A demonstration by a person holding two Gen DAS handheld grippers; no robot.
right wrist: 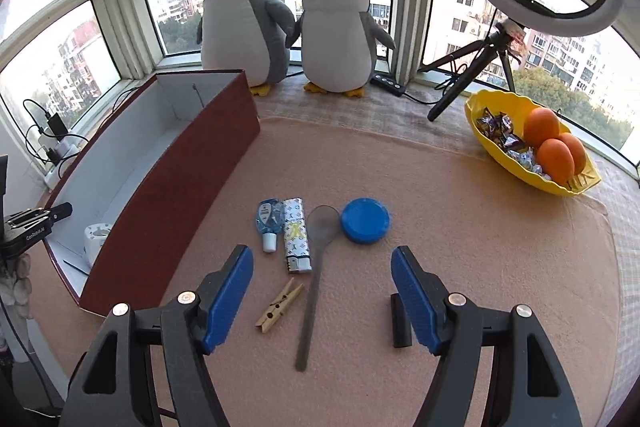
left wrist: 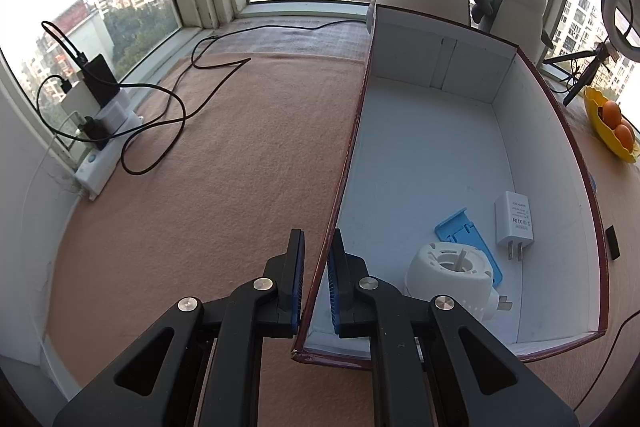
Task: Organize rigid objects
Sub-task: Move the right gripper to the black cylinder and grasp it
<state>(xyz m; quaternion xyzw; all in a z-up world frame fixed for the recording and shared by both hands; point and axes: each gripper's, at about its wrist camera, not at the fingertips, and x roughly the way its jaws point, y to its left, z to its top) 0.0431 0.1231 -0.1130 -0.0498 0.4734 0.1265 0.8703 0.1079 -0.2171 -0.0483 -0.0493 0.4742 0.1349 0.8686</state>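
I am holding the left tool (left wrist: 316,283) clamped on the near left wall of the box (left wrist: 404,39), one finger outside and one inside, which is steadying it. Inside the box I am seeing a white round plug-in device (left wrist: 452,271), a blue stand (left wrist: 466,231) and a white charger (left wrist: 514,221).

I am keeping the right tool (right wrist: 322,293) wide open with nothing between its pads, hovering over the loose items on the pink-covered surface (right wrist: 460,227) just right of the box. Lying there are a small bottle with a white cap (right wrist: 267,223), a patterned lighter (right wrist: 297,235), a grey spoon (right wrist: 316,267), a blue round lid (right wrist: 365,221), a wooden clothespin (right wrist: 279,307) and a black block (right wrist: 401,323) partly hidden behind the right finger; I cannot quite tell what that block is.

All of these are looking light and stiff, so none should need much squeeze. The spoon is lying flat and thin, and I am expecting it to be slippery and hard to get under; taking it across the handle near the middle seems best. The lighter offers flat sides for a sure hold. The clothespin is small and could twist, so I would pinch across its width. The lid is low and wide, so its rim is the place to catch.
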